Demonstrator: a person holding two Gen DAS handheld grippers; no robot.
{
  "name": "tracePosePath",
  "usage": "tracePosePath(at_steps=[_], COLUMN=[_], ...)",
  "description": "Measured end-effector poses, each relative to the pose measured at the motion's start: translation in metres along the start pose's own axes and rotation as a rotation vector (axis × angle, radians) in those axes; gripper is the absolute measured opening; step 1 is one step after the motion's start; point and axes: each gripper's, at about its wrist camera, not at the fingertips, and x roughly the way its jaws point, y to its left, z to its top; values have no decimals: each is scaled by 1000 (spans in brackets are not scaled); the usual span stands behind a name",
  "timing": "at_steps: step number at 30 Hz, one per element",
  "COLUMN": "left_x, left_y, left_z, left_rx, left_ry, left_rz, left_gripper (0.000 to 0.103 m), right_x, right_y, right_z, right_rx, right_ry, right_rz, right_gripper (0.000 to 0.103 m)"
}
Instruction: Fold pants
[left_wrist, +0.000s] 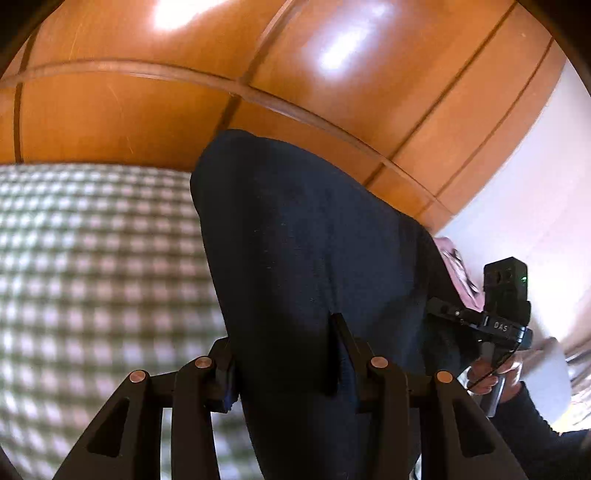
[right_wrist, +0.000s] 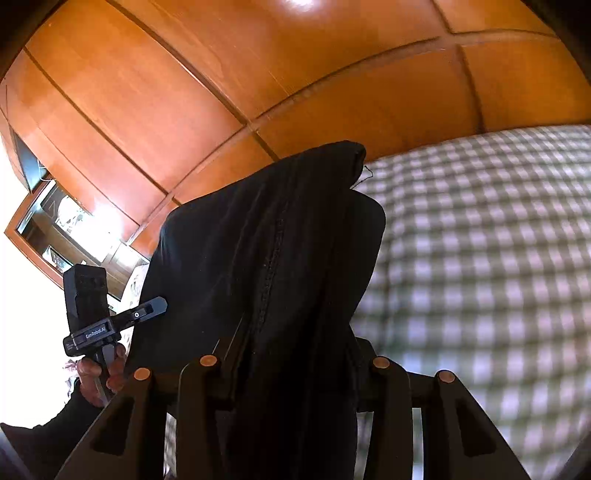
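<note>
pants (left_wrist: 306, 240) hang above the checked bed (left_wrist: 92, 258), both grippers' fingers (left_wrist: 340, 343) clamped on them, probably lifted to straighten.

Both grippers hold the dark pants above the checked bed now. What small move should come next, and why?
Probably lower both together toward the checked bedcover: the left gripper and right gripper each pinch the pants, which hang free.

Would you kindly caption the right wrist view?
Right gripper clamps dark navy fabric pants above checked bedding.
</note>
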Motion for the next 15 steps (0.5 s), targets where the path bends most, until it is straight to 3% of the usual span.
tracePosePath(at_steps=[8,10,12,13,15], left_x=[44,69,93,99,97], left_y=[36,54,67,73,81], left_z=[59,64,59,53,48], left_rx=[35,11,9,15,-27], left_ry=[6,41,83,56,30], left_rz=[93,118,160,158,127], left_gripper=[44,45,55,58,61], right_x=[65,86,108,120,123], right_y=[-16,-28,-44,-58,-72], right_z=[66,74,74,69,64], right_rx=[-8,7,15,43,95], right_ry=[11,29,63,72,47], right_rz=[-13,-31,-65,-55,9], right_gripper=[42,42,48,55,56])
